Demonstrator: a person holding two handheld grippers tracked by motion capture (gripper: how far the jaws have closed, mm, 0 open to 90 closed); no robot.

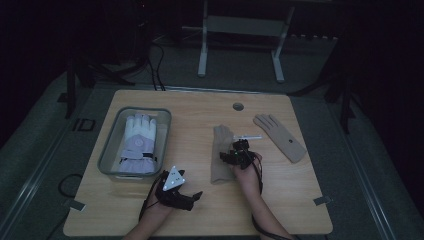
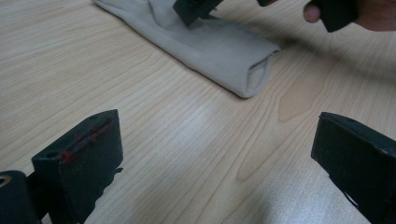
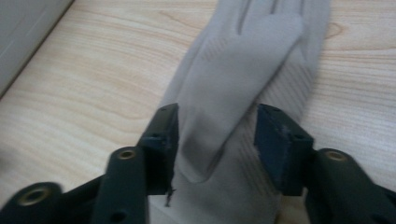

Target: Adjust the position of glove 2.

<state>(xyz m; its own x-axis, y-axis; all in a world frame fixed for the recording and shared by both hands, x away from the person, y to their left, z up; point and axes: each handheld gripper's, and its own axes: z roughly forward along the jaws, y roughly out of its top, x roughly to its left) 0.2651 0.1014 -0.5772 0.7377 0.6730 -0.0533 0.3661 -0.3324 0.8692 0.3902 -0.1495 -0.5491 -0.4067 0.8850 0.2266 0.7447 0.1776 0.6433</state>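
Beige glove (image 3: 243,88) lies flat on the table (image 1: 200,210), right of the clear bin (image 1: 112,150), its mate (image 1: 280,136) further right again. Right gripper (image 3: 212,140) sits over it, jaws half apart, straddling a folded-over flap with the pads not pressing. Risk: closing here pinches only the top layer, so the glove unfolds or slips on lifting. Fabric is thin and could bunch. Left gripper (image 2: 210,158) hangs wide open and empty near the cuff end, so nothing pins the glove if it drags.
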